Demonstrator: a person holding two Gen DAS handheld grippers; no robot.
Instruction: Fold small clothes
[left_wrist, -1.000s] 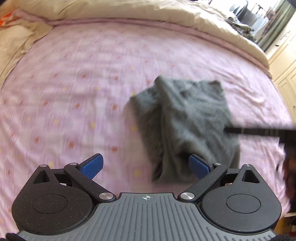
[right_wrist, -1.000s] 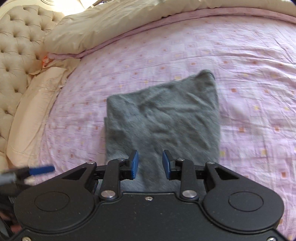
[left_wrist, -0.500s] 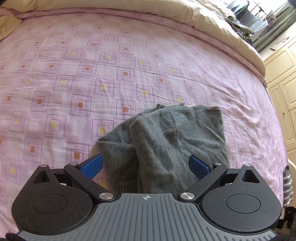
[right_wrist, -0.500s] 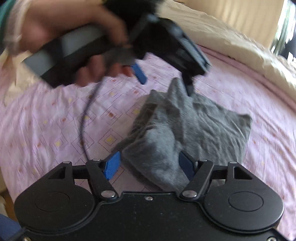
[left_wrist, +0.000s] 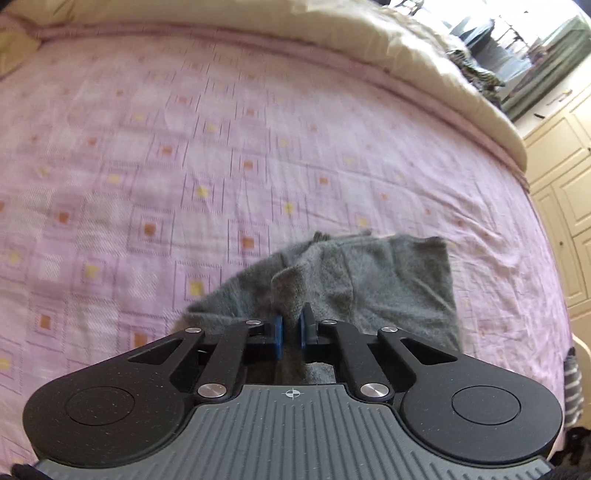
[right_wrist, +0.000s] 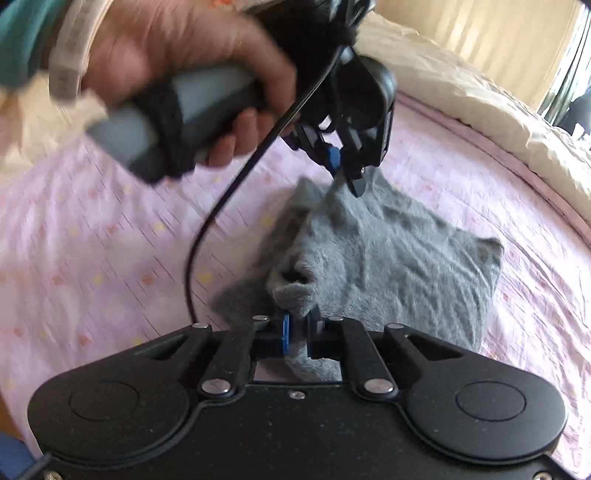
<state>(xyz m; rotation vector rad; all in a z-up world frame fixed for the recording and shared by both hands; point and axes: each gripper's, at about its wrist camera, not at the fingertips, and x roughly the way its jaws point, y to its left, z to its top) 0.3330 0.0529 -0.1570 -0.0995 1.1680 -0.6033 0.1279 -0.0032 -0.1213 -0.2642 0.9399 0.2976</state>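
Observation:
A small grey knitted garment (left_wrist: 373, 280) lies partly folded on the pink patterned bedsheet (left_wrist: 184, 155). My left gripper (left_wrist: 290, 328) is shut on a raised corner of it, the blue pads pinching grey cloth. In the right wrist view the same garment (right_wrist: 399, 258) spreads toward the right. My right gripper (right_wrist: 300, 334) is shut on its near edge. The left gripper (right_wrist: 341, 164) shows there too, held in a hand (right_wrist: 177, 55), lifting the far corner of the cloth.
A cream duvet (left_wrist: 332, 48) is bunched along the far side of the bed. Cream cupboard doors (left_wrist: 565, 177) stand beyond the bed's right edge. A black cable (right_wrist: 207, 229) hangs from the left gripper over the sheet.
Both grippers were open around the garment half a second ago; now each has shut on an edge of it. The pinched cloth stands up from the sheet.

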